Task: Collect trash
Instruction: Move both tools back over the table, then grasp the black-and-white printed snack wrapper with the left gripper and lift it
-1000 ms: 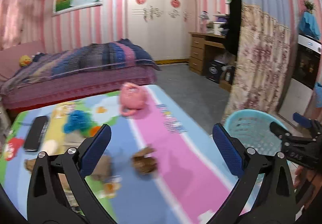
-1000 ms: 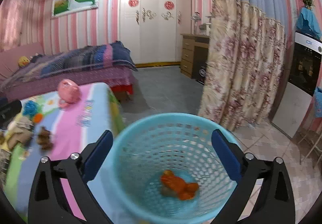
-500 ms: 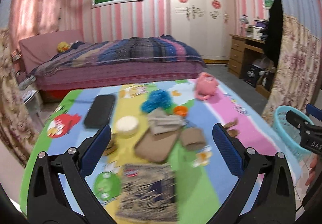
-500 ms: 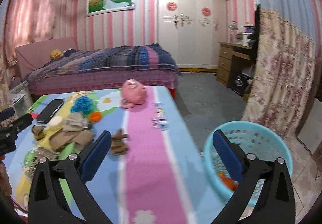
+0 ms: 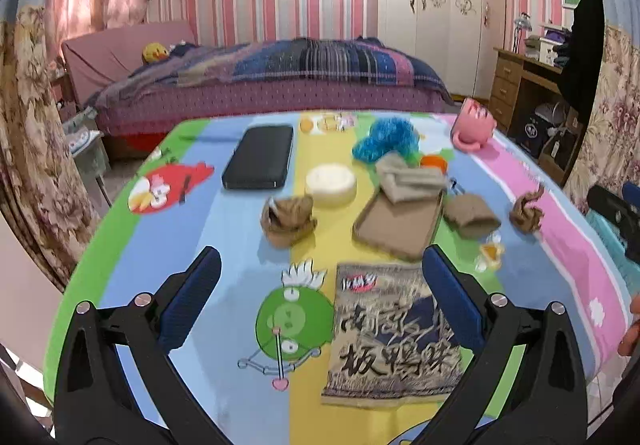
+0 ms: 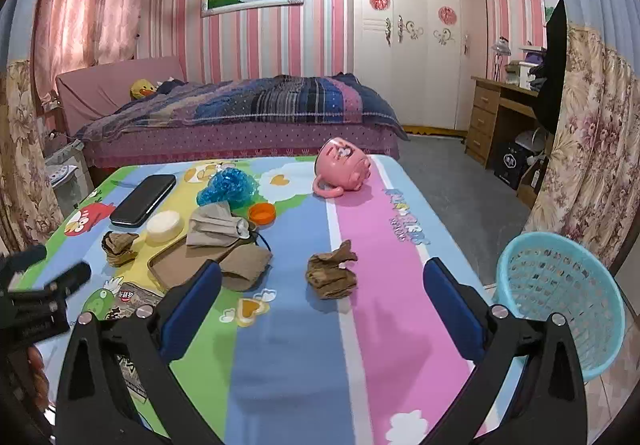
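Note:
My left gripper (image 5: 320,293) is open and empty above the near part of the colourful table, over a printed snack wrapper (image 5: 390,333). A crumpled brown paper wad (image 5: 286,219) lies ahead of it. My right gripper (image 6: 320,301) is open and empty, and a second crumpled brown wad (image 6: 331,272) lies just ahead between its fingers. That wad also shows in the left wrist view (image 5: 526,211). The light blue trash basket (image 6: 560,301) stands on the floor off the table's right edge. An orange bottle cap (image 6: 261,213) and a blue crinkly wad (image 6: 228,185) lie farther back.
On the table are a black phone (image 5: 260,157), a white round puck (image 5: 331,183), a brown tray (image 5: 396,223), folded brown cloths (image 5: 412,177), and a tipped pink mug (image 6: 344,169). A bed (image 6: 240,113) stands behind the table and a flowered curtain (image 6: 588,165) at the right.
Both grippers swung left, away from the basket and toward the table. The left view moved from the table's right side to its middle; the basket slid to the right edge of the right view.

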`<state>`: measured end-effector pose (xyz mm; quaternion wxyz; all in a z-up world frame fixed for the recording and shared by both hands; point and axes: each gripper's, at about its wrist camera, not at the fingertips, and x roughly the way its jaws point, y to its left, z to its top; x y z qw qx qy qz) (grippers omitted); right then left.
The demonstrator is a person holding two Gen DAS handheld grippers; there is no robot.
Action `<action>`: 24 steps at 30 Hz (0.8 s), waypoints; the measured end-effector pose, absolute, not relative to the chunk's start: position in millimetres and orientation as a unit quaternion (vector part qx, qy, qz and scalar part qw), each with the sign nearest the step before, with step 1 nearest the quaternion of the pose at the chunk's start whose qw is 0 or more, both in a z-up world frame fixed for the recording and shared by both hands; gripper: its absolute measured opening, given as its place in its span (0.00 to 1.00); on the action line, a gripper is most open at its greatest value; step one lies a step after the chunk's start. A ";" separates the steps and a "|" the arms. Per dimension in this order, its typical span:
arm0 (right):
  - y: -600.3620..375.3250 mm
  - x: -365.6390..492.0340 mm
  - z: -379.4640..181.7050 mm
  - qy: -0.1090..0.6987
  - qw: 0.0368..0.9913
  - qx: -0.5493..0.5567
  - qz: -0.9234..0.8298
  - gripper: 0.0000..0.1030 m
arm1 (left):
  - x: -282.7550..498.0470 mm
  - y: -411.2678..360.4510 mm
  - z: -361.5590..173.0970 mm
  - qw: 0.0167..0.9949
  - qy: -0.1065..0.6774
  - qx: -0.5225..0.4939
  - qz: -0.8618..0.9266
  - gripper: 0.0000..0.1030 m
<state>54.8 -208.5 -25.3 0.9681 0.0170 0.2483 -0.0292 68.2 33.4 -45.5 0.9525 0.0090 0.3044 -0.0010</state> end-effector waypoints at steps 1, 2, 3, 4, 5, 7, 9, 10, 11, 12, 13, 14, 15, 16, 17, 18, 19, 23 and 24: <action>-208.1 55.6 -27.2 0.247 0.968 0.022 -0.030 0.96 | 68.9 33.2 -49.7 0.950 0.310 0.013 -0.001 0.94; -208.3 56.7 -29.9 0.246 0.968 0.028 -0.030 0.96 | 69.5 32.6 -53.5 0.949 0.315 0.018 -0.001 0.94; -208.5 58.2 -33.2 0.250 0.967 0.032 -0.030 0.96 | 70.7 31.1 -56.6 0.947 0.320 0.022 0.000 0.94; -208.7 60.6 -37.3 0.259 0.965 0.031 -0.033 0.96 | 71.7 30.9 -61.0 0.945 0.326 0.024 -0.001 0.94; -208.6 62.7 -39.7 0.266 0.963 0.027 -0.037 0.96 | 72.8 31.3 -65.3 0.943 0.333 0.025 -0.002 0.94; -210.5 66.6 -45.0 0.282 0.958 0.018 -0.047 0.96 | 76.0 30.7 -73.6 0.937 0.349 0.022 -0.011 0.94; -214.2 68.2 -46.7 0.289 0.956 0.022 -0.049 0.96 | 80.6 28.0 -81.7 0.929 0.368 0.018 -0.018 0.94; -216.4 67.6 -46.8 0.286 0.956 0.022 -0.053 0.96 | 82.2 25.8 -85.9 0.926 0.377 0.018 -0.020 0.92; -217.8 66.2 -46.5 0.283 0.957 0.021 -0.057 0.96 | 85.4 23.7 -90.4 0.921 0.388 0.018 -0.025 0.87; -218.9 65.5 -46.0 0.280 0.958 0.019 -0.061 0.96 | 87.9 21.8 -93.7 0.917 0.396 0.018 -0.031 0.83; -220.0 65.1 -46.1 0.279 0.958 0.017 -0.064 0.96 | 91.1 20.1 -97.5 0.912 0.409 0.015 -0.041 0.76; -221.7 65.1 -46.4 0.278 0.958 0.017 -0.066 0.96 | 94.2 18.3 -100.9 0.906 0.420 0.014 -0.049 0.71; -223.6 65.4 -47.3 0.280 0.958 0.019 -0.067 0.96 | 95.2 16.7 -102.5 0.905 0.422 0.017 -0.048 0.71; -224.6 66.3 -48.1 0.282 0.957 0.022 -0.066 0.96 | 95.5 14.1 -101.6 0.906 0.421 0.022 -0.051 0.66; -225.8 67.8 -48.6 0.284 0.956 0.026 -0.065 0.96 | 95.9 11.6 -100.8 0.905 0.421 0.024 -0.059 0.57; -227.5 68.9 -49.5 0.287 0.955 0.031 -0.063 0.96 | 95.7 10.0 -99.7 0.906 0.419 0.024 -0.063 0.52; -228.7 70.0 -50.3 0.289 0.955 0.036 -0.061 0.96 | 96.0 8.8 -99.2 0.906 0.418 0.023 -0.067 0.42; -229.2 71.4 -51.5 0.292 0.954 0.034 -0.056 0.96 | 98.3 9.4 -97.5 0.906 0.416 0.016 -0.075 0.17; -229.3 71.4 -51.8 0.293 0.954 0.033 -0.055 0.96 | 99.0 12.0 -97.1 0.906 0.416 0.010 -0.077 0.15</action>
